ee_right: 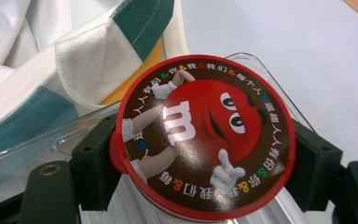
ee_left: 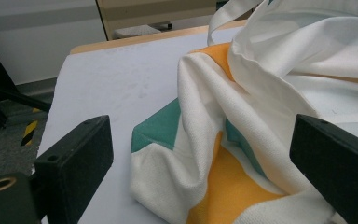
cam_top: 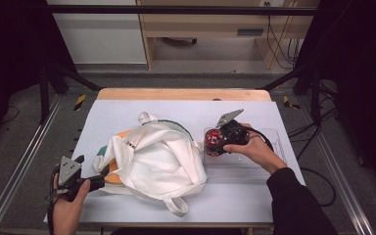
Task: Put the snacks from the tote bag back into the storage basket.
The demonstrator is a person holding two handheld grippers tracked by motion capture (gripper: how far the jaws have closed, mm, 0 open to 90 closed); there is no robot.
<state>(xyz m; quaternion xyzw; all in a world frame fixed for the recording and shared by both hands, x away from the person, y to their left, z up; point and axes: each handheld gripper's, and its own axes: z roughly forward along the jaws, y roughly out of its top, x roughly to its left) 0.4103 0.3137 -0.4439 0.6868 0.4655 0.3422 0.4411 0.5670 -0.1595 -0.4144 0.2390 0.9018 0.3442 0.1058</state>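
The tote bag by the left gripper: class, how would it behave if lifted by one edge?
The tote bag lies crumpled in soft folds, so it would likely droop rather than hold its shape. Its woven cloth looks grippy, probably not slippery. Its loose handle would likely dangle.

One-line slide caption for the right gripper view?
Right gripper clamps a red round candy tin over a clear plastic tray, beside the white striped tote bag.

lab: framed rig (cam_top: 24, 152), trailing cables (cam_top: 279, 44)
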